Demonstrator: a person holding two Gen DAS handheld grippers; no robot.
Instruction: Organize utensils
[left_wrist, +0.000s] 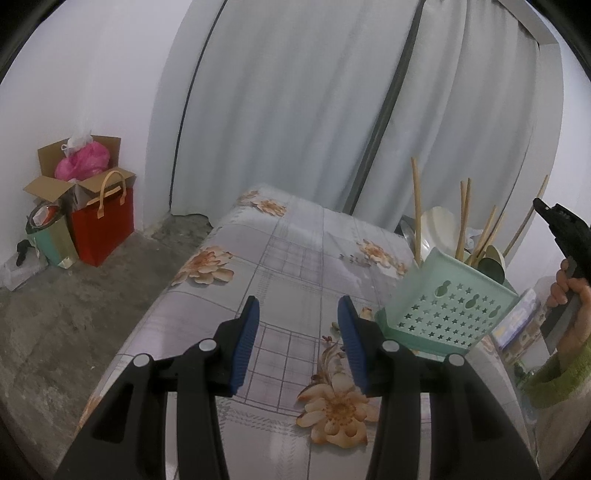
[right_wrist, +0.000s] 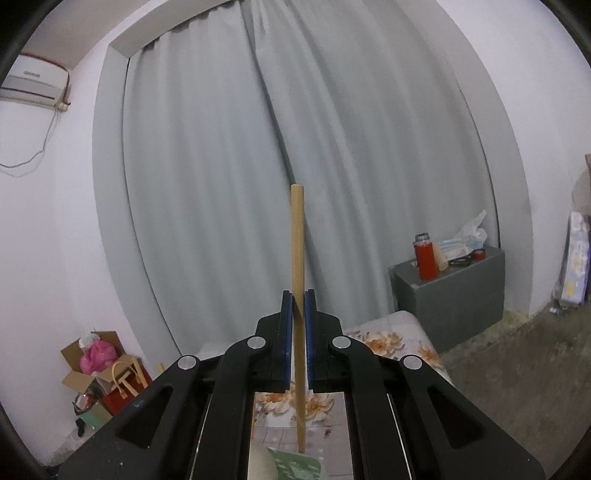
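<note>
Chopstick (right_wrist: 297, 258): single wooden stick, pinched between the blue pads of the right tongs (right_wrist: 298, 306). Long axis runs straight along the tongs' own line; one end sticks well out past the fingertips toward the curtain (right_wrist: 332, 147), the other runs back between the arms and down.

Its lower end sits just above a pale green patterned edge at the bottom of the right wrist view. Probably the rim of the green basket (left_wrist: 448, 310), though too little shows to be sure.

Basket stands on the flowered surface (left_wrist: 295, 258), tilted, star-punched wall facing the left tongs. Already in it: several more chopsticks (left_wrist: 463, 218), upright and fanned out, plus a green cup (left_wrist: 493, 260). White dishes (left_wrist: 436, 221) just behind.

Right tongs: clenched on the stick. From the left wrist view they hang above and to the right of the basket, held by the person's hand (left_wrist: 570, 291); the right hand is clearly the nearer one to the basket.

Left tongs (left_wrist: 299, 325): released, jaws wide apart, nothing between them, hovering over bare cloth just left of the basket.

Judgement: what matters next is stick against basket opening. The stick reads as near upright over it, so a straight drop along its own axis should seat it among the others. Risk: catching the rim or the standing sticks.
</note>
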